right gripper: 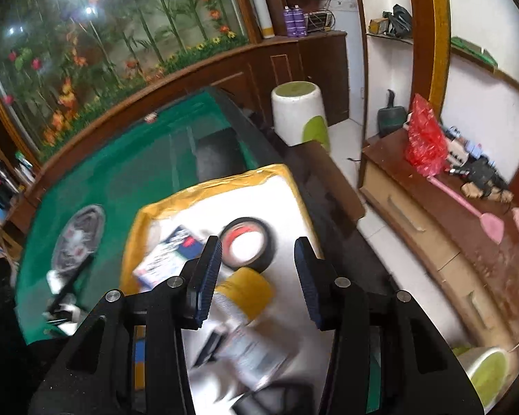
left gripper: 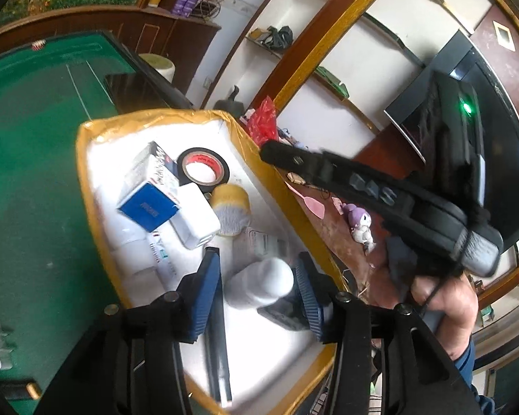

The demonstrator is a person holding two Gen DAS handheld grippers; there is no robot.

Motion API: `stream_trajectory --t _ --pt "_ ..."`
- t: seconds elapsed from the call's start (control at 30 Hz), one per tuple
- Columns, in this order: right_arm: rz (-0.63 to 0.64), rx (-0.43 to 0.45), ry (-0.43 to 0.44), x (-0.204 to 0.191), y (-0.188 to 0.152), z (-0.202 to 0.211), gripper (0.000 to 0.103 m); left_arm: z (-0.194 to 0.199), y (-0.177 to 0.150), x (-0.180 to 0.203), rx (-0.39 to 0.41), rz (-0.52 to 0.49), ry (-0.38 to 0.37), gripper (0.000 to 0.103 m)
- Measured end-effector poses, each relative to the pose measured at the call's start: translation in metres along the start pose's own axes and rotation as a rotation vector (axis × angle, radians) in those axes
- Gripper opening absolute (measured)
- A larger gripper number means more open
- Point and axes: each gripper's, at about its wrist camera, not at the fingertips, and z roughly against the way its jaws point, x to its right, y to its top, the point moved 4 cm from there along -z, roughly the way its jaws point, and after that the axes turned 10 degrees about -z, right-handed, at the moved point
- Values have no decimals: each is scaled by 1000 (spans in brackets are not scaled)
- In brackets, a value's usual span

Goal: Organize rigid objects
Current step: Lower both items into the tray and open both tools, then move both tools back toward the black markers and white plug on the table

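Observation:
A white foam box with yellow-taped rim (left gripper: 86, 180) (right gripper: 135, 238) sits on the green table. Inside lie a black tape roll (left gripper: 203, 170) (right gripper: 247, 247), a blue and white carton (left gripper: 148, 204) (right gripper: 171, 254), a white charger block (left gripper: 197, 223), a yellow-capped bottle (left gripper: 230, 212) (right gripper: 245, 297) and a white bottle (left gripper: 259, 282). My left gripper (left gripper: 257, 290) is open over the box, its jaws either side of the white bottle. My right gripper (right gripper: 257, 280) is open and empty above the yellow-capped bottle. Its body (left gripper: 380, 193) shows in the left wrist view beyond the box's right rim.
The green felt table (left gripper: 34, 180) (right gripper: 121, 173) carries a round grey plate (right gripper: 78, 235) left of the box. A white and green stool (right gripper: 299, 117) stands behind. A wooden cabinet (right gripper: 432, 228) at right holds a red bag (right gripper: 425, 145), pink swatter (right gripper: 467, 204) and small toy (left gripper: 361, 223).

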Motion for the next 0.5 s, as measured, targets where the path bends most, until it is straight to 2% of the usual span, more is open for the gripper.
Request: stream_trajectory --t 0.23,0.5 --pt "9 13 101 -29 -35 29 44 30 -9 -5 39 -5 28 50" --pt "66 -27 173 -69 -73 32 44 63 -35 -22 68 -14 64 50"
